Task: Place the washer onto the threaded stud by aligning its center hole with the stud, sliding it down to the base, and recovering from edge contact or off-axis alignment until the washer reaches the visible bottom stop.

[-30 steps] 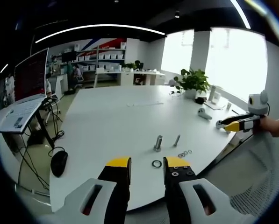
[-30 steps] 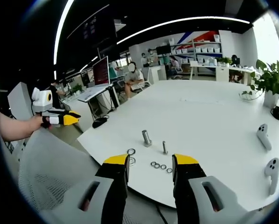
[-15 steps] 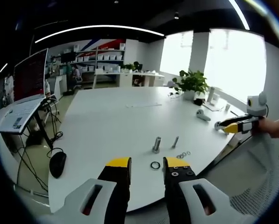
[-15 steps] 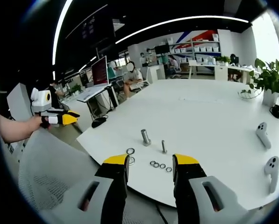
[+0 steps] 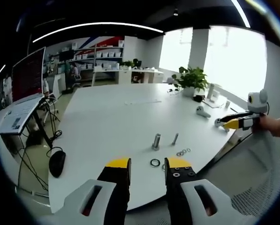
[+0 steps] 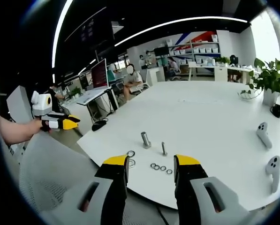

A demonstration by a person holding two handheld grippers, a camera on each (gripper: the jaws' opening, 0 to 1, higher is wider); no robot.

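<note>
both the left gripper (image 5: 142, 165) and right gripper (image 6: 150, 162) hang open and empty short of the white surface (image 5: 111, 122), so i'd drop onto the dark washer (image 5: 155, 162) lying flat beside the upright stud (image 5: 156, 141), pinching its rim level.

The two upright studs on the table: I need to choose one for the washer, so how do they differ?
The thick stud is wider and stands on a broad base; the thin stud is slimmer, with no such base showing. The thick stud is nearer the large washer, the thin stud nearer the small washers. Both stand upright, bare of washers.
</note>
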